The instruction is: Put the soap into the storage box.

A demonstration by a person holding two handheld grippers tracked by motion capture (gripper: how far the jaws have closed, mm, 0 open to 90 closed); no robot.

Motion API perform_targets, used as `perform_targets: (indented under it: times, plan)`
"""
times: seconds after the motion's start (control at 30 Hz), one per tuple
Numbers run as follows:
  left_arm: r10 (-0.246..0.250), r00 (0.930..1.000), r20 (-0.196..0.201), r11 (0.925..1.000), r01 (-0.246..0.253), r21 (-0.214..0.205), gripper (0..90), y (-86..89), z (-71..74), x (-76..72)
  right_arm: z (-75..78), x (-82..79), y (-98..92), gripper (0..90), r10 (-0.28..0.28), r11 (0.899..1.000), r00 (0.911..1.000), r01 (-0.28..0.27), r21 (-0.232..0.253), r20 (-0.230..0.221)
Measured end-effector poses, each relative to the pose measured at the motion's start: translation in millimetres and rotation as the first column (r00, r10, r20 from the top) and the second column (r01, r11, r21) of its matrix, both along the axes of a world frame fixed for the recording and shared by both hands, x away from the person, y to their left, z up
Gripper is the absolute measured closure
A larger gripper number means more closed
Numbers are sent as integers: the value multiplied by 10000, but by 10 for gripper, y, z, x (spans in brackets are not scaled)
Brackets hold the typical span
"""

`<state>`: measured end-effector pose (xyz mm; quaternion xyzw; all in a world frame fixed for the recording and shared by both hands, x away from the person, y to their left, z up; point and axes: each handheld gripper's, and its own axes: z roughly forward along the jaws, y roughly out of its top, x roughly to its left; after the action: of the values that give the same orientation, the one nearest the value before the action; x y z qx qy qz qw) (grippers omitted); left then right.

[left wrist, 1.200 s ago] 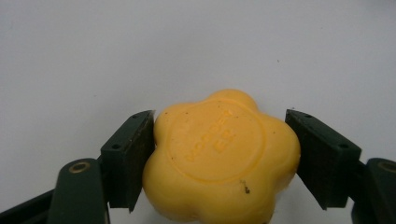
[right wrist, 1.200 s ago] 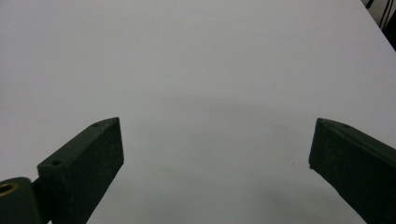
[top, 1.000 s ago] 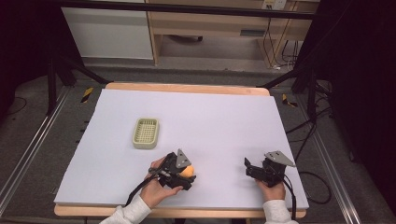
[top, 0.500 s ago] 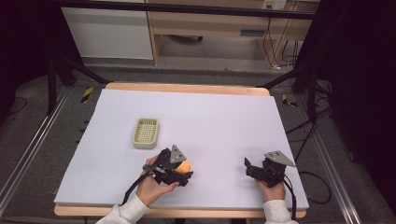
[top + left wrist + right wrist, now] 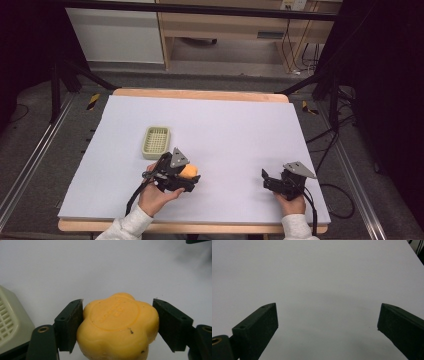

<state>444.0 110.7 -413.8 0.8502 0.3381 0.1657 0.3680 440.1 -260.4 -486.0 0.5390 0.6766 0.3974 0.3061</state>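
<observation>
The left tongs [image 5: 192, 176] are clamped on an orange flower-shaped soap [image 5: 117, 327], one black jaw pressed to each side of it; in the left gripper view the soap's round embossed face is turned up and a few dark specks dot its surface. In the high view the soap [image 5: 189, 171] shows as an orange patch at the tip of the left tongs, over the near left part of the table [image 5: 240, 130], which is covered with a pale lavender sheet. Just beyond it and a little to its left sits a small pale green soap dish [image 5: 156, 141] with a slotted floor, apart from the soap; its corner [image 5: 11, 322] also shows at the left edge of the left gripper view. The right tongs [image 5: 266, 180] rest low near the table's near right edge, well apart from the soap, their jaws standing wide apart with bare sheet between them.
</observation>
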Motion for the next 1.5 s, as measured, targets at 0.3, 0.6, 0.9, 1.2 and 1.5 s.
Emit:
perform_targets:
  times: [0.3, 0.6, 0.9, 1.2, 1.5]
  plan:
    - [342, 9994, 81, 9993, -341, -162, 264, 123, 64, 40, 0, 1, 1, 37, 3, 10000, 10000, -3, 35, -8]
    - [740, 9971, 194, 9967, -733, -342, 263, 266, 136, 85, -1, 2, 0, 37, 6, 10000, 10000, -6, 39, -13]
    - [1025, 9944, 249, 9939, -1014, -438, 263, 384, 189, 137, -1, 3, 1, 37, 1, 10000, 10000, -1, 45, -33]
    - [1489, 9882, 368, 9875, -1466, -578, 264, 526, 258, 229, -1, 8, -1, 38, -12, 10000, 9999, 13, 67, -107]
    - [2154, 9744, 640, 9742, -2099, -823, 264, 704, 353, 374, -3, 11, -1, 38, -10, 10000, 9999, 11, 27, -129]
